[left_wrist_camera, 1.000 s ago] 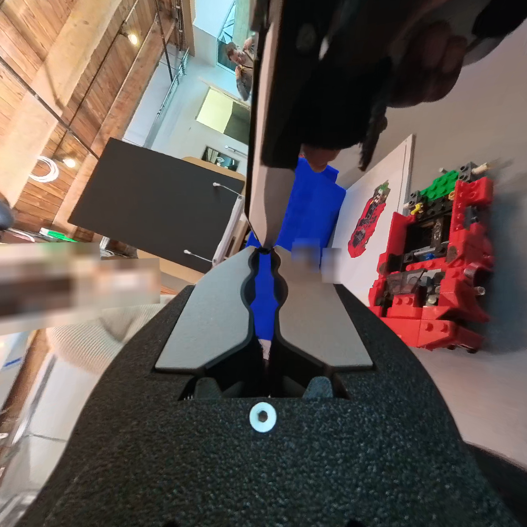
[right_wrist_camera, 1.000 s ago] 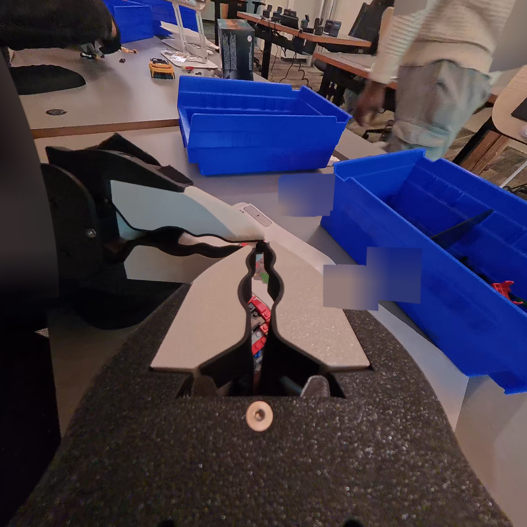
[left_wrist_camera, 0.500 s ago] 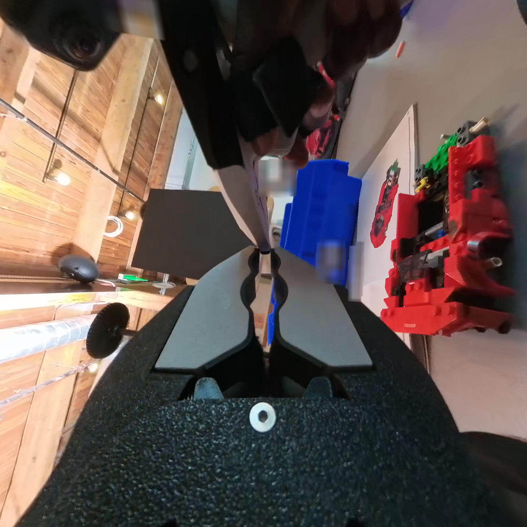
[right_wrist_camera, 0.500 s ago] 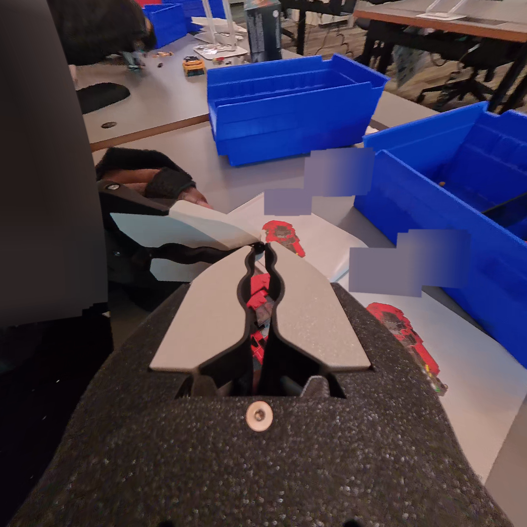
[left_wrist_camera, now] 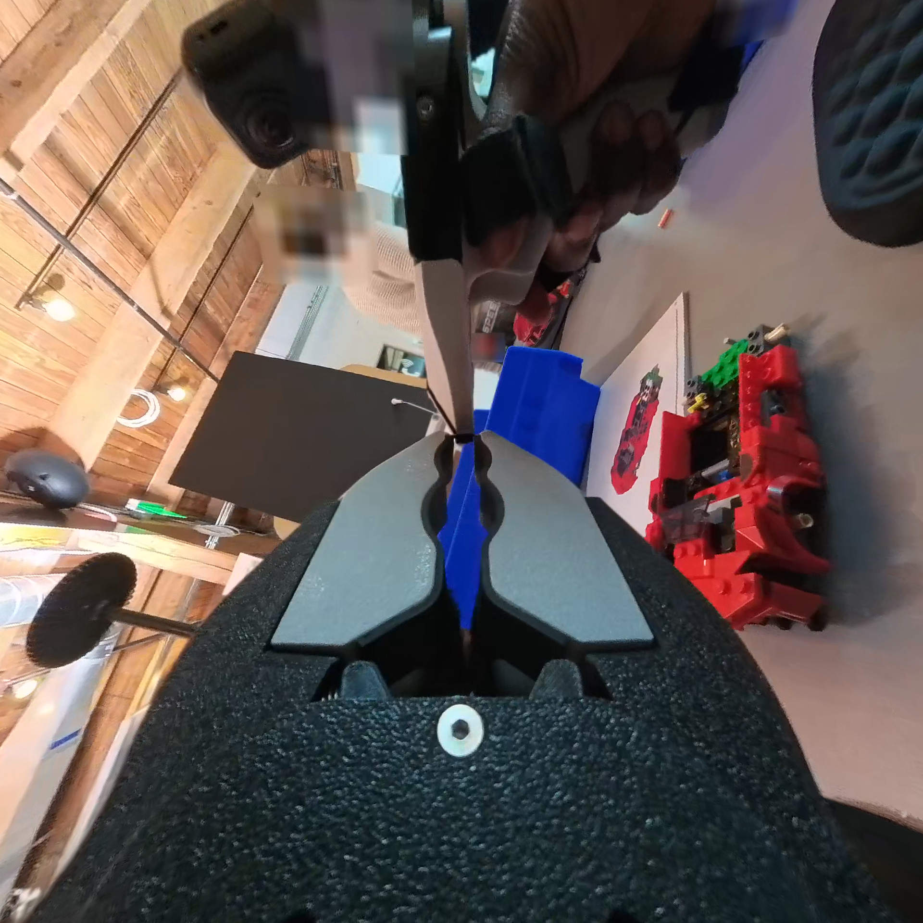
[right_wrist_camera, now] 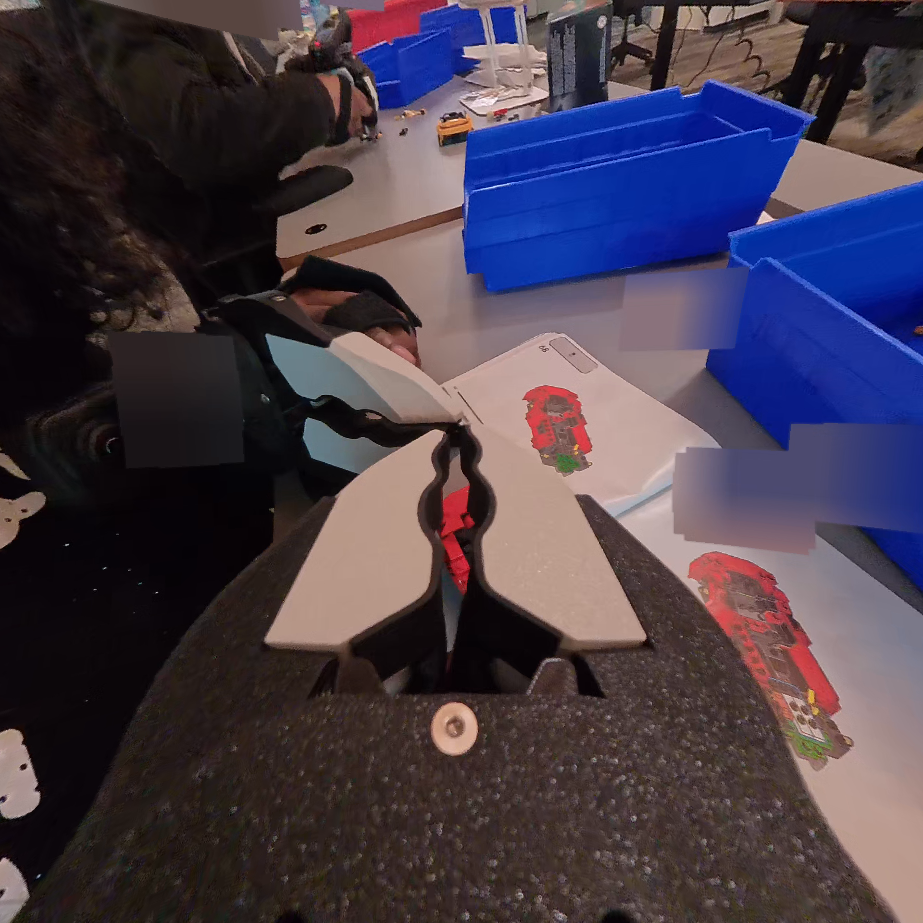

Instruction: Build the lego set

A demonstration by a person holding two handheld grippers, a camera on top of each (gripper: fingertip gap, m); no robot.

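While both grippers meet tip to tip, left gripper (left_wrist_camera: 463, 439) and right gripper (right_wrist_camera: 457, 433) pinch one tiny black piece (left_wrist_camera: 462, 439); red lego car (left_wrist_camera: 739, 504) sits clear beside

**Plastic, foam-look and wood all over**

Left gripper (left_wrist_camera: 463, 438) body is a rough, pebbly black with matt grey smooth fingers (left_wrist_camera: 554, 544) and a shiny metal screw (left_wrist_camera: 459, 731). Right gripper (right_wrist_camera: 455, 435) looks the same, maybe grainier. The red lego car (left_wrist_camera: 739, 504) is glossy hard plastic with studs. Blue bins (right_wrist_camera: 619, 185) are ribbed plastic with a dull sheen. The instruction sheet (right_wrist_camera: 574, 424) is smooth white paper, slightly glossy. The table (right_wrist_camera: 399, 170) is matt grey laminate, and the plank wall (left_wrist_camera: 100, 239) is warm, knotty wood.
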